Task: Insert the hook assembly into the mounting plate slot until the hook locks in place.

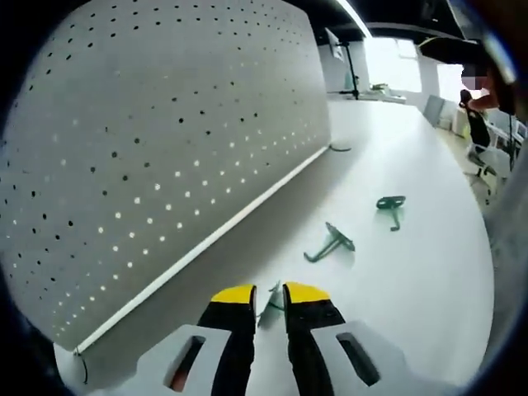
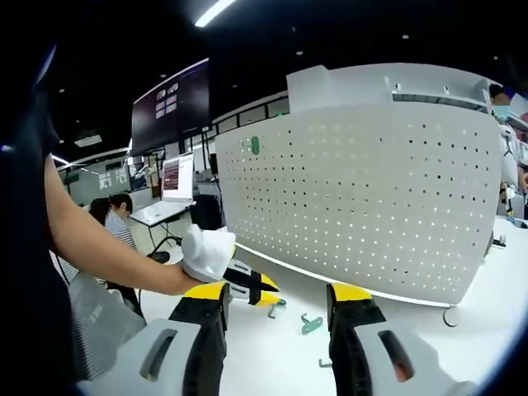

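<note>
Hook (image 1: pixel 271 307) mostly hidden between left tongs (image 1: pixel 270 290), pegboard (image 1: pixel 157 140) cut off by frame edge

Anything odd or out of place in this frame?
Nothing damaged. Two green hooks lie loose on the white table rather than hanging on the pegboard; the left gripper holds a third hook.

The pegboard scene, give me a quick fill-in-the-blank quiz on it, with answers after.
1. The left gripper has its jaws closed on a green ___.
2. The right gripper has its jaws ___ with nothing between them.
3. The pegboard stands upright on a ___ table.
4. In the left gripper view, ___ loose hooks lie on the table, one nearer and one farther.

Answers: hook; open; white; two
</note>
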